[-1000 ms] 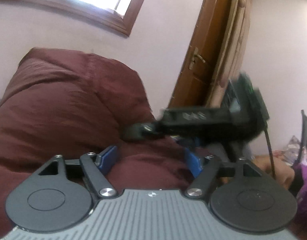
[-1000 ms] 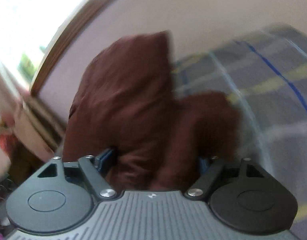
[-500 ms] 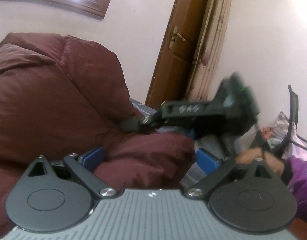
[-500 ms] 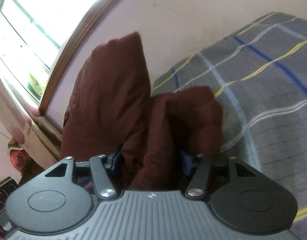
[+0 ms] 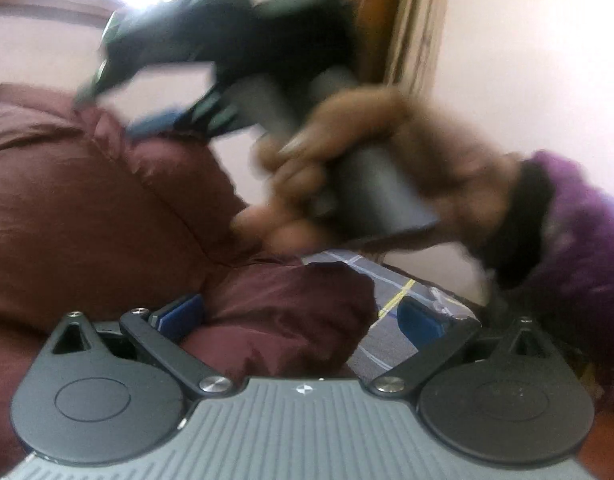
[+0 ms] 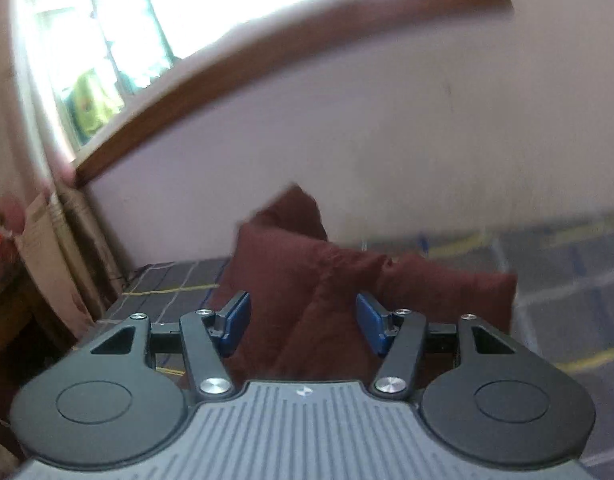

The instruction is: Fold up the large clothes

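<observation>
My left claw point(image 5: 301, 318) stands open with a bunched end of the maroon garment point(image 5: 107, 216) lying loose between its blue pads, and my right claw point(image 6: 303, 322) is open too, its pads straddling a fold of the same cloth without pinching it. The garment is heaped on the bed point(image 6: 567, 280), so I judge I should spread it flat and take a clean hem before closing, lest I clamp several layers. Beyond the checked grey bedsheet are the pale wall point(image 6: 387, 140), a wood-framed window point(image 6: 127, 28) and a wooden door point(image 5: 381, 20).
</observation>
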A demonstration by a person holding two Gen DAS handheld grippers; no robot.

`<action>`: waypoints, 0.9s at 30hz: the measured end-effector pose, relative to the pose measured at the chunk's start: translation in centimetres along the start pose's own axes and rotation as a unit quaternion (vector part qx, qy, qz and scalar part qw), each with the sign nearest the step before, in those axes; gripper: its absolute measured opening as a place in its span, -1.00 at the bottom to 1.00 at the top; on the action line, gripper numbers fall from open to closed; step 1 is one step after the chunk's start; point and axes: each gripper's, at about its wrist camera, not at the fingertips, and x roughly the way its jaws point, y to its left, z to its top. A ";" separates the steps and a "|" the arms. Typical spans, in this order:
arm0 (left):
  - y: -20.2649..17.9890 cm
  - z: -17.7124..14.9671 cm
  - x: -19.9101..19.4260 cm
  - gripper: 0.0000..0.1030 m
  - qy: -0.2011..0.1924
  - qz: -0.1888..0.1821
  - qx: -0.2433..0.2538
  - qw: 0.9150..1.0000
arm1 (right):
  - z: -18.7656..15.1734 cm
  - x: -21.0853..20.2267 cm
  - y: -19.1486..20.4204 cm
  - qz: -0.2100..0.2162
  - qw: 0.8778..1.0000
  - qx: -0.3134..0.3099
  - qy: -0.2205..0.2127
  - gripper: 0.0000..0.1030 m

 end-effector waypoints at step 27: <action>10.8 7.7 2.7 0.95 0.004 0.229 -0.069 0.971 | -9.2 -0.3 -4.4 -0.119 0.990 -0.036 -0.063 0.12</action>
